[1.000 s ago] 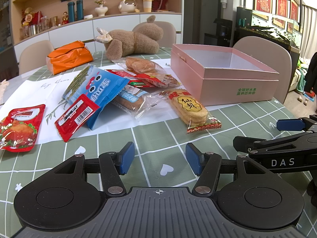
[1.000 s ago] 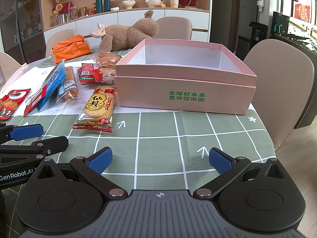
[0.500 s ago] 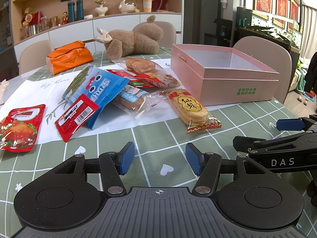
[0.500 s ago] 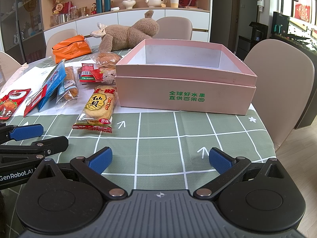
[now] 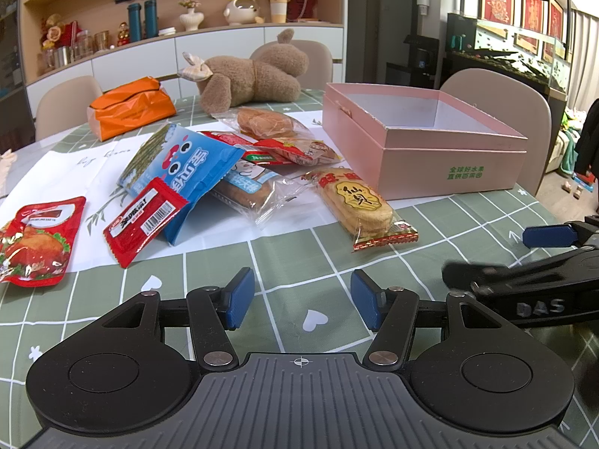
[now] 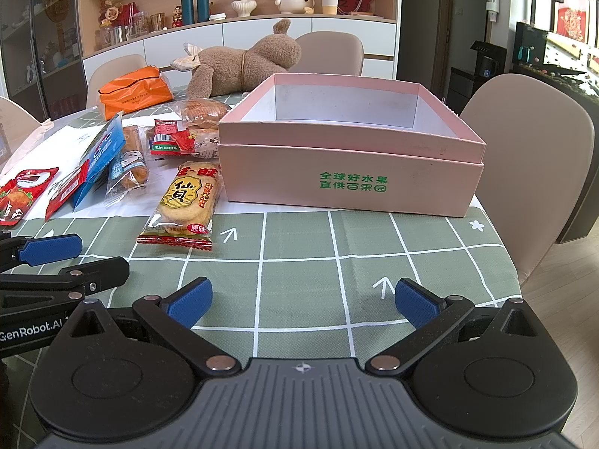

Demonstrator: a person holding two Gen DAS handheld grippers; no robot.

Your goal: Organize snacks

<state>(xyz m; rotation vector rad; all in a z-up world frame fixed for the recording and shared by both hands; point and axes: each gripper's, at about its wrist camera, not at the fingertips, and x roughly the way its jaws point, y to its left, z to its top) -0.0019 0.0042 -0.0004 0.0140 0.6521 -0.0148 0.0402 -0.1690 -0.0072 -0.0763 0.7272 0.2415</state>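
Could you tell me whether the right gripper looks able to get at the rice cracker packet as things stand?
Probably yes: the right gripper is open and empty, and only bare tablecloth lies before the rice cracker packet, which nothing covers.

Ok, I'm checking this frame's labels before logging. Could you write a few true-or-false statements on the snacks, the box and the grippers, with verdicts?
1. The open pink cardboard box holds several snacks. False: no snack shows in the visible part of its interior.
2. The rice cracker packet with the yellow label lies on the table beside the box. True.
3. The right gripper grips a packet. False: its fingers are apart, nothing between.
4. The brown plush toy lies behind the snacks. True.
5. The left gripper holds nothing. True.
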